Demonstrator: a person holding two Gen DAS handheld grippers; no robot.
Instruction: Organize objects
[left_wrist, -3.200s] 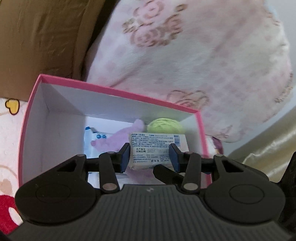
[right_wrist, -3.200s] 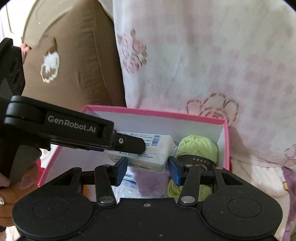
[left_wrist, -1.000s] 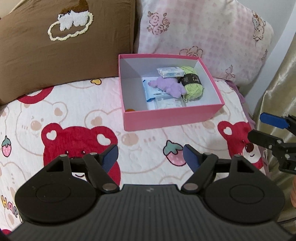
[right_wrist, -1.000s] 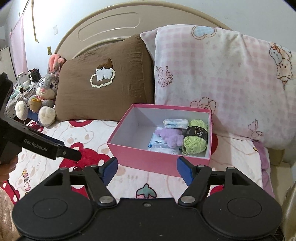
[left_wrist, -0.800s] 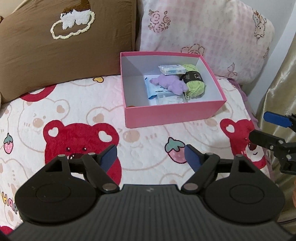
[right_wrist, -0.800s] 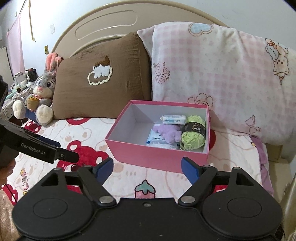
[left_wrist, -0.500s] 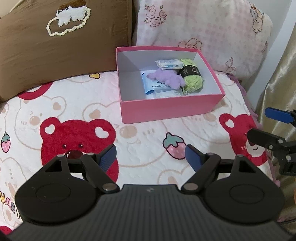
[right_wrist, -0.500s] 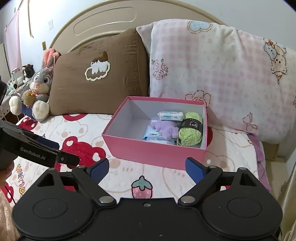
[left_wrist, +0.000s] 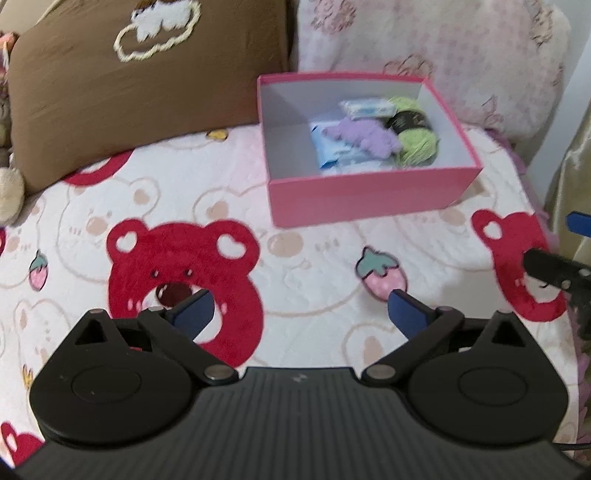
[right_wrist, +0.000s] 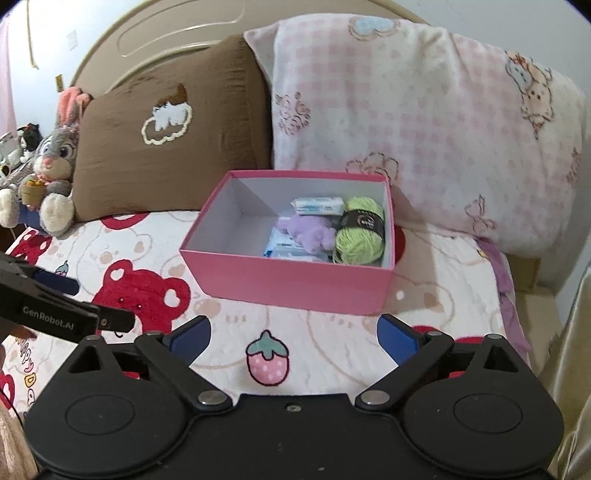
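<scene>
Pink box set on bear-print bedspread, in front of brown pillow and pink checked pillow. Green yarn ball, purple plush toy, white tissue pack and blue-white packet seen inside box, bunched toward its right end. Left gripper held above bedspread, jaws opening, nothing between them. Right gripper likewise above bedspread, jaws opening, nothing between them. Stuffed rabbit propped beside brown pillow.

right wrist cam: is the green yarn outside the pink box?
No. The green yarn lies inside the pink box, at its right end beside the purple plush.
</scene>
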